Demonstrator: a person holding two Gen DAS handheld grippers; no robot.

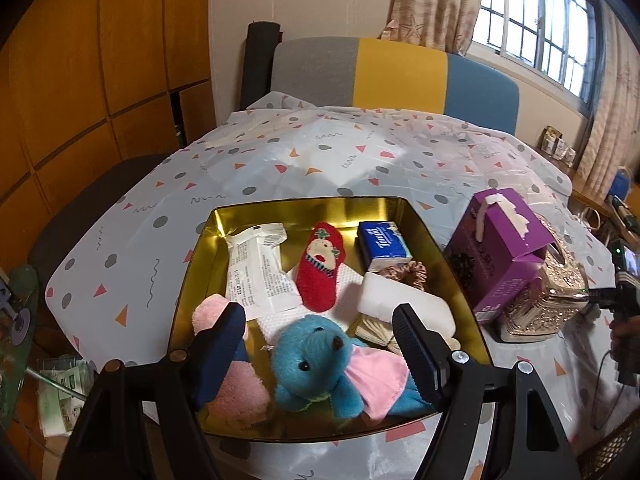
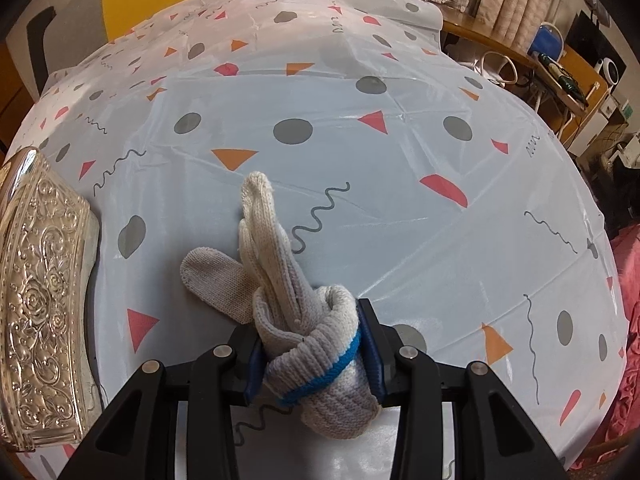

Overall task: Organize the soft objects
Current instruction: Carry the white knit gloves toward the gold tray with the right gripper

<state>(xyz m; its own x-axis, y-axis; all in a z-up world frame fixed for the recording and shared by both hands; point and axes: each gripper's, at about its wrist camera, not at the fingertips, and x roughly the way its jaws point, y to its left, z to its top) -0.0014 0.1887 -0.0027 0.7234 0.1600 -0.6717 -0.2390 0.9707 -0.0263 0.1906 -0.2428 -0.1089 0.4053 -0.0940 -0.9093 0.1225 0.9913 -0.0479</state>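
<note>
A gold tin box point(image 1: 400, 210) sits on the patterned tablecloth in the left wrist view. Inside lie a blue teddy point(image 1: 316, 364) in a pink dress, a pink plush point(image 1: 236, 384), a red sock doll point(image 1: 322, 266), a white packet point(image 1: 256, 268), a blue tissue pack point(image 1: 382, 244) and a white block point(image 1: 404, 304). My left gripper point(image 1: 318, 332) is open above the teddy, its fingers on either side of it. My right gripper point(image 2: 310, 350) is shut on a grey knitted glove point(image 2: 296, 312) with a blue stripe; the glove's fingers trail onto the cloth.
A purple carton point(image 1: 500, 252) and an ornate silver box point(image 1: 548, 300) stand right of the tin; the silver box also shows at the left of the right wrist view point(image 2: 40, 292). A chair point(image 1: 400, 76) stands behind the table. A cluttered desk point(image 2: 540, 56) is far right.
</note>
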